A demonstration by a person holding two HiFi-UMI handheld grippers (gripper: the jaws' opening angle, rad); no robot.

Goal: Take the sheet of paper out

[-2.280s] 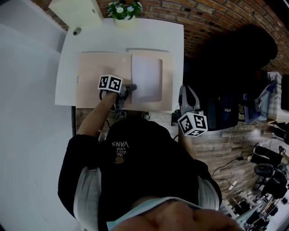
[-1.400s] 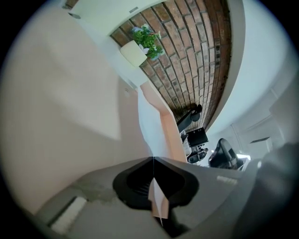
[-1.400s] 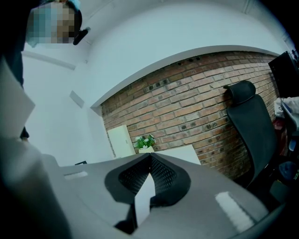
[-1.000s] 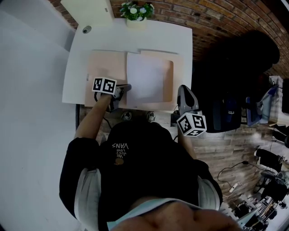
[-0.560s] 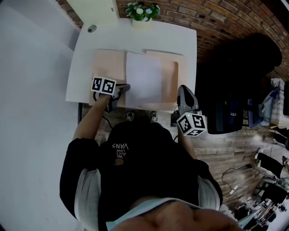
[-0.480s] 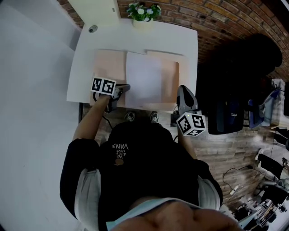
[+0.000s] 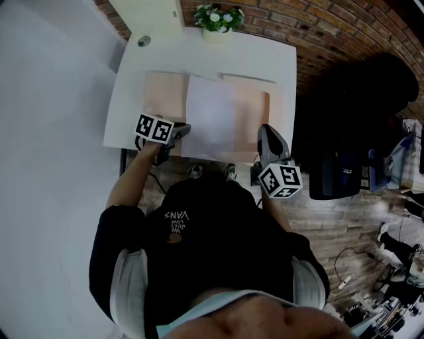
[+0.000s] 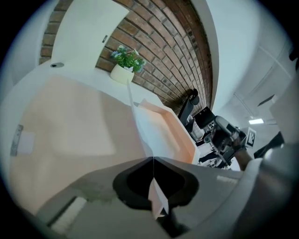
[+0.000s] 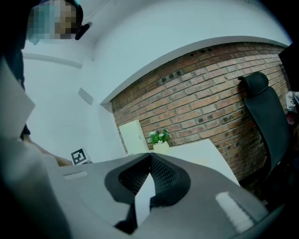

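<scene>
Left gripper (image 7: 180,130) clenched on the left edge of the sheet of paper (image 7: 212,119), lying mid-frame over the folder (image 7: 161,93). We judge it light, floppy, easily torn: an edge pinch suits. Right gripper (image 7: 264,128) closed, apparently empty.

sheet of paper (image 7: 211,119) over folder (image 7: 163,96) on table (image 7: 278,59); plant (image 7: 218,18) behind

The folder (image 7: 164,99) — middle hidden under the sheet of paper (image 7: 211,119).
</scene>
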